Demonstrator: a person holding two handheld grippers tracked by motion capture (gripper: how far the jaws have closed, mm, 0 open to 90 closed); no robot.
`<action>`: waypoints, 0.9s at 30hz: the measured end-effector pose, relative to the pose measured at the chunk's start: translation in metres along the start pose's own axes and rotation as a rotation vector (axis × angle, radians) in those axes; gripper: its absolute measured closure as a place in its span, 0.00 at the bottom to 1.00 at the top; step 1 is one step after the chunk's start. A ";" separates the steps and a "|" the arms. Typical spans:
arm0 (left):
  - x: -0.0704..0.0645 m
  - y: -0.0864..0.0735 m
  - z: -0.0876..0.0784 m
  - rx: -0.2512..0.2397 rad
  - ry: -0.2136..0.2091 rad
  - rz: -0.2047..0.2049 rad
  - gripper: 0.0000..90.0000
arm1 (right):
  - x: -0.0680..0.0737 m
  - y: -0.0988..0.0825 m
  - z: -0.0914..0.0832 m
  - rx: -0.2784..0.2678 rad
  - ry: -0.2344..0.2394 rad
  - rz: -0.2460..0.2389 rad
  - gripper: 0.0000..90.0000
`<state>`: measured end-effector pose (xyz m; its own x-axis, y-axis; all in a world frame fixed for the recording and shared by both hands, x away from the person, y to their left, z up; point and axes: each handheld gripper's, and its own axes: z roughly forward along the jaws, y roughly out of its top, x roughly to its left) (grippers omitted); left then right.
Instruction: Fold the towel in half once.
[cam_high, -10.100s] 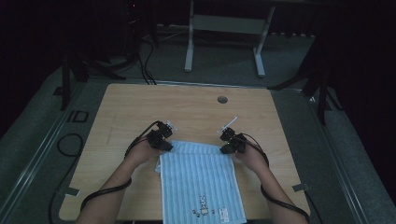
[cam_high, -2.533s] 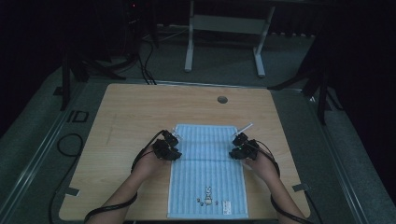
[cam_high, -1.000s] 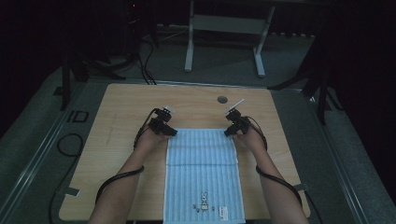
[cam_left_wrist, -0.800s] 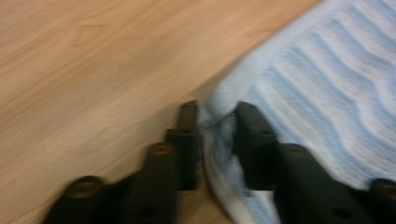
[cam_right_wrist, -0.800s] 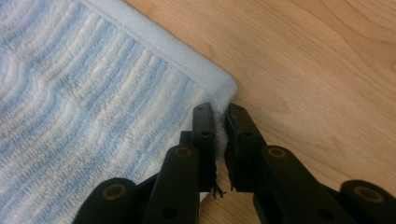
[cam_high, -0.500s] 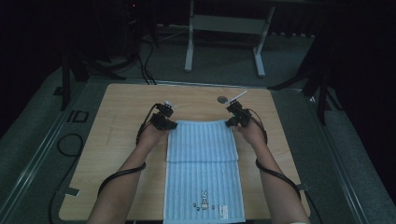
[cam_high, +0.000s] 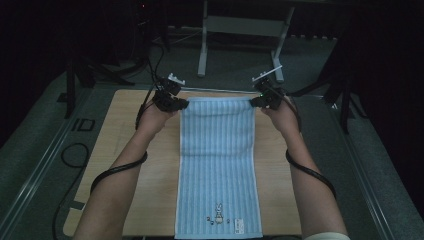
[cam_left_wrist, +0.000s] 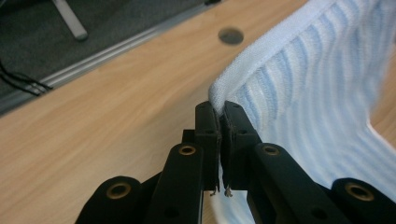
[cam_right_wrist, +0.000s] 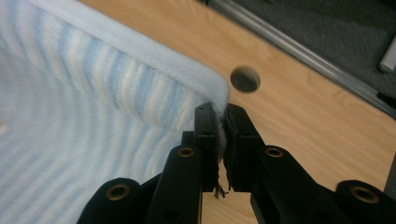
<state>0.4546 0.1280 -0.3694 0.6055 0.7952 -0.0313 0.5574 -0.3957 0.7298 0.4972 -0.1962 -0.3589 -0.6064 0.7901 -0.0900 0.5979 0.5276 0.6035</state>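
Pinching the towel's (cam_high: 218, 150) far corners, left gripper (cam_high: 181, 103) and right gripper (cam_high: 255, 101) fingers sit clamped at the hem; uneven pulling could slip a corner free.

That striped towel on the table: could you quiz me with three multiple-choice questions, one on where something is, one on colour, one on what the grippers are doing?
1. Where is the small rabbit picture on the towel?
A. at the end nearest the person
B. at the far end
C. in the middle

2. What colour are the towel's stripes?
A. red and yellow
B. light blue and white
C. green and black

3. How do the left gripper and right gripper stand?
A. both open above the towel
B. one open, one shut
C. each shut on a far corner

Answers: 1 A, the rabbit sits by the near hem; 2 B, pale blue and white ribs; 3 C, both jaw pairs pinch cloth.
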 end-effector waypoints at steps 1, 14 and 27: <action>-0.002 0.000 -0.005 -0.006 -0.010 -0.003 0.95 | 0.001 0.001 -0.006 -0.016 0.000 -0.005 0.94; -0.063 -0.102 -0.052 -0.009 -0.189 0.071 0.95 | 0.056 -0.095 -0.060 -0.109 0.118 -0.133 0.94; -0.104 -0.217 -0.014 0.192 -0.327 0.026 0.94 | 0.115 -0.225 -0.012 0.059 0.289 -0.114 0.94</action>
<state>0.2632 0.1376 -0.5148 0.7530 0.6075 -0.2528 0.6167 -0.5177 0.5930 0.2866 -0.2279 -0.4951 -0.7900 0.6079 0.0800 0.5421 0.6315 0.5544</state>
